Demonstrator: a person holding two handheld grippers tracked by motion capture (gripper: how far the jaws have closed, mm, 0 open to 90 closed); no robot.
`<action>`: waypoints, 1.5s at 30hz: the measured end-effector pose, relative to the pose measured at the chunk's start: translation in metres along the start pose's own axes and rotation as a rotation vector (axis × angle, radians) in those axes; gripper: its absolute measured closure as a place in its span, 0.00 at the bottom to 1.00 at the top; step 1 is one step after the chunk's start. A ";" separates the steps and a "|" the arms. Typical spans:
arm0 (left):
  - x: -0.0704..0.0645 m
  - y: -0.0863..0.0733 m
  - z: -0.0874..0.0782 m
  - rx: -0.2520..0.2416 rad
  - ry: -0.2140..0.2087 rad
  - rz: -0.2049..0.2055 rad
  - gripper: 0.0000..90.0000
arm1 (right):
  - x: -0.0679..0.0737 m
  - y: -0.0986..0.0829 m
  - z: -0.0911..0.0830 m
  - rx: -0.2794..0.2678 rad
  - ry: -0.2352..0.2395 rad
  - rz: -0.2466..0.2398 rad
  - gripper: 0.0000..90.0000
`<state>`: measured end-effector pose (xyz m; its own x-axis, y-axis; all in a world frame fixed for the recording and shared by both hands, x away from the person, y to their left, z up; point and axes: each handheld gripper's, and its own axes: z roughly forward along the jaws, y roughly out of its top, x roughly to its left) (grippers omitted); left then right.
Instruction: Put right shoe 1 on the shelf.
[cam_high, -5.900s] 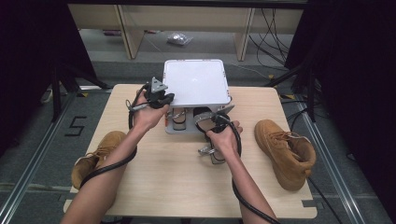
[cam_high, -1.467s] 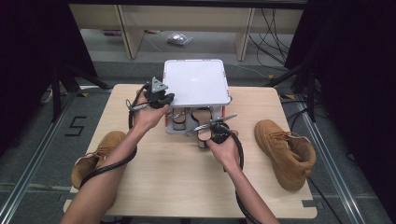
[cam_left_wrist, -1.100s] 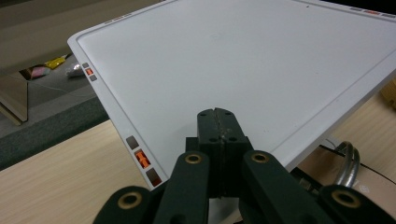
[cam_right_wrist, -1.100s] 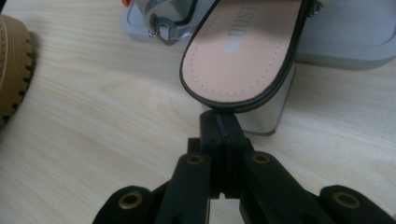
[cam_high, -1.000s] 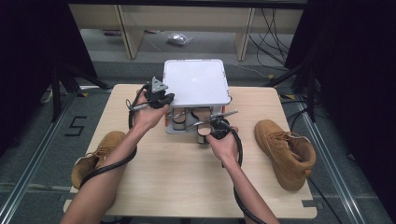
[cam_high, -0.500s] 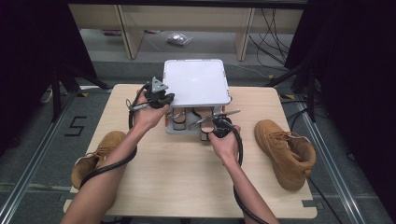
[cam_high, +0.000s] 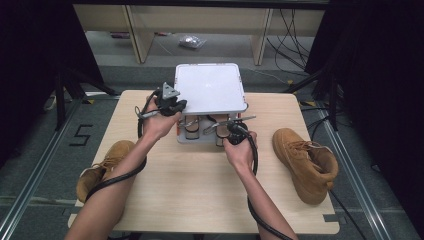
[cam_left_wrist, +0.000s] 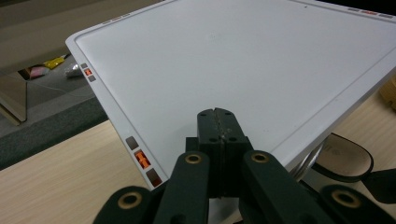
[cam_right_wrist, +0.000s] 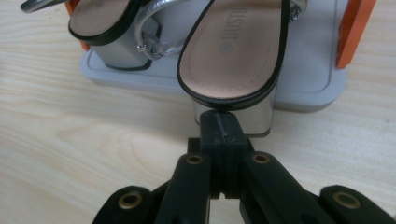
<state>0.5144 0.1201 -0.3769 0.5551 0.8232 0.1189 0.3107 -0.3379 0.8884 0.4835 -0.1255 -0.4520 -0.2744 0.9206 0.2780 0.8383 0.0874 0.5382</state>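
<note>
A white square panel tops a small rack at the table's far middle. Under it a grey tray carries two block-heeled sandals. In the right gripper view the near sandal has its silver heel hanging over the tray's front edge, and the other sandal lies to its left. My right gripper is shut, its tip against the back of that heel. My left gripper is shut and lies over the panel's left front corner.
A tan boot stands on the wooden table at the right. Another tan boot lies at the table's left edge. Orange posts rise from the tray's sides. Shelving and cables sit on the floor beyond the table.
My right gripper has moved forward towards the rack, and the near sandal has gone with it onto the tray. The left gripper has stayed at the panel's corner.
</note>
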 end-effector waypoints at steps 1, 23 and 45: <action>0.000 0.000 0.000 -0.003 -0.004 -0.001 1.00 | -0.001 0.001 0.001 -0.007 -0.009 -0.009 1.00; 0.000 0.000 0.000 -0.005 -0.002 -0.017 1.00 | 0.000 0.008 0.018 -0.085 -0.094 -0.027 1.00; 0.001 0.000 -0.001 0.004 -0.002 -0.003 1.00 | 0.006 0.010 0.033 -0.128 -0.113 -0.064 0.98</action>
<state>0.5143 0.1209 -0.3767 0.5560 0.8232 0.1149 0.3160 -0.3372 0.8868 0.5055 -0.1063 -0.4709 -0.2649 0.9521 0.1525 0.7519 0.1049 0.6509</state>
